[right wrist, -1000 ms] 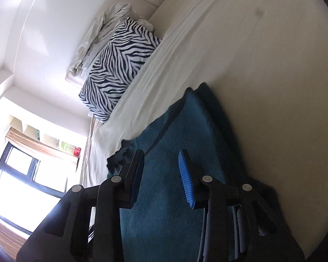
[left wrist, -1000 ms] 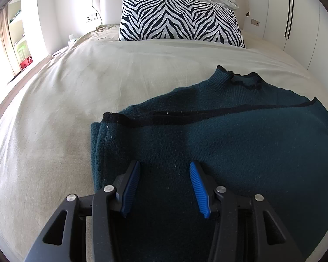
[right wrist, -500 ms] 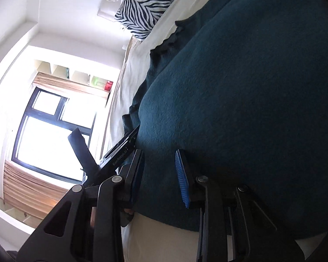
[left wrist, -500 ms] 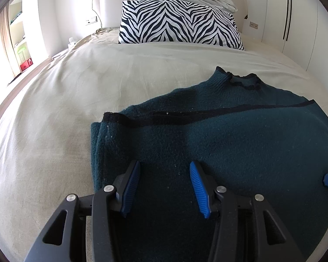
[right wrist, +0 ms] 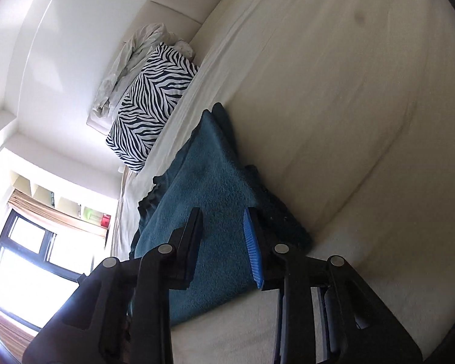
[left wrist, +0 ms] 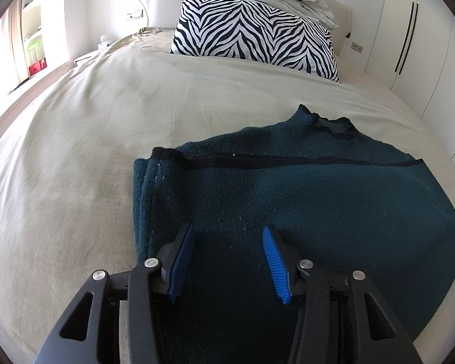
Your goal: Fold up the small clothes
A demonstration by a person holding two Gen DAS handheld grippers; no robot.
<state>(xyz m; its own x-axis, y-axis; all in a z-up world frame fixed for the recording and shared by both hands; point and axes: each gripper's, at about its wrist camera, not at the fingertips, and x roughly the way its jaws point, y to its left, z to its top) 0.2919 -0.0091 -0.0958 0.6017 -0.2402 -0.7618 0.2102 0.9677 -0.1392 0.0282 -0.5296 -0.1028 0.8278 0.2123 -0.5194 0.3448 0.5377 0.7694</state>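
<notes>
Sweater (left wrist: 318, 200), dark teal, flat on the beige bed (left wrist: 106, 121), sleeve folded across the body, collar toward the zebra-striped pillow (left wrist: 254, 36). Left gripper (left wrist: 227, 261) above the near hem, jaws apart, nothing pinched. Right gripper (right wrist: 224, 242) over the sweater's edge, jaws just now opening, cloth below them but not clamped.

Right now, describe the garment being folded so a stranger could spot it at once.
Start at the wide beige bed with the zebra-print pillow at its head. Nearer its foot lies the dark teal knit sweater, the only dark item there, with black-trimmed collar and edges.
</notes>
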